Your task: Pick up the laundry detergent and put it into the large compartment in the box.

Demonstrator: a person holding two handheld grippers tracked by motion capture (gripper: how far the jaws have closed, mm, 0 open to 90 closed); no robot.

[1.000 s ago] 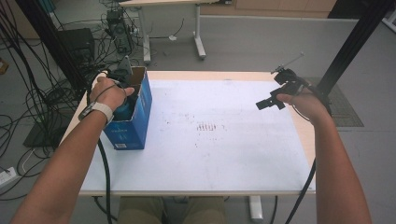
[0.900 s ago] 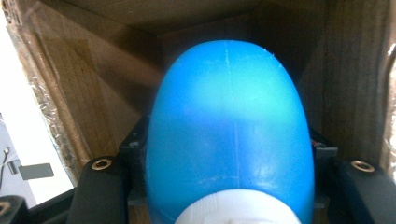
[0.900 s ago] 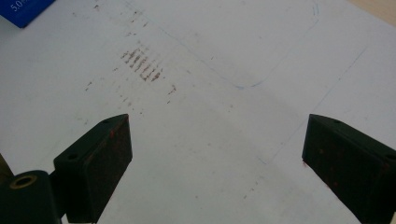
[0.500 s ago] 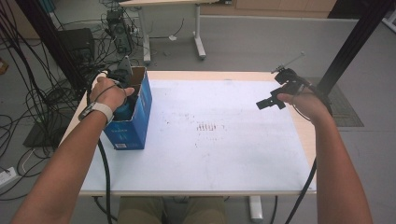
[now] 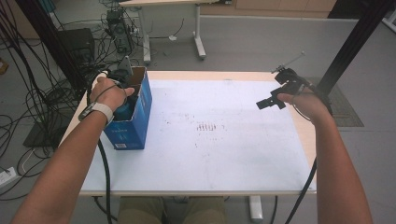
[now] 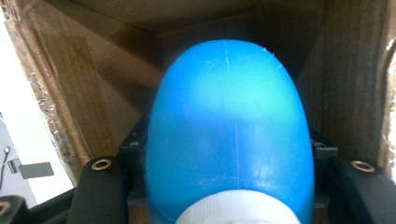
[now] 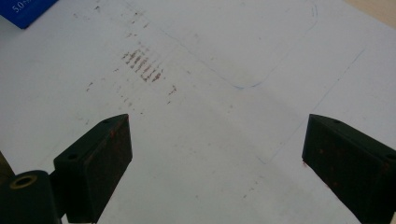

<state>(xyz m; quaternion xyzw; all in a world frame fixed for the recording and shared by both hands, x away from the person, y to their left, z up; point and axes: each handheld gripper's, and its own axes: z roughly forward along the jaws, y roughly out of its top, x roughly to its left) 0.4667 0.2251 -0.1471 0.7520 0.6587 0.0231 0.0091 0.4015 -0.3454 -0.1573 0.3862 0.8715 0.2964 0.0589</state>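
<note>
High view: a person's two forearms enter from the bottom edge, each hand carrying a black two-fingered gripper. The left gripper (image 5: 122, 88) is lowered into the open top of a blue cardboard box (image 5: 135, 122) with a brown inner lining, which stands upright near the left edge of the white-topped table (image 5: 219, 154). The left hand (image 5: 110, 93), with a white band at the wrist, lies over the box opening. Inside the box, just beneath that hand, part of a smooth blue plastic bottle (image 5: 125, 111) shows.

Left gripper view: the blue bottle (image 6: 229, 135), rounded at its far end and with a white cap (image 6: 238, 217) at the bottom edge of the frame, lies between the black fingers (image 6: 100, 189), which pinch it from both sides. Brown cardboard walls (image 6: 84, 88) of the box surround it on every side, so the bottle sits within the box.

High view, right side: the right gripper (image 5: 273, 100) is held above the far right part of the table, well apart from the box, in the right hand (image 5: 306, 102).

Right gripper view: its fingers (image 7: 95, 163) are spread wide with nothing between them, over bare white table surface (image 7: 224, 154). A patch of small reddish-brown marks (image 7: 142, 63) stains the table beyond the fingers, and a corner of the blue box (image 7: 28, 10) shows at the upper left.
</note>
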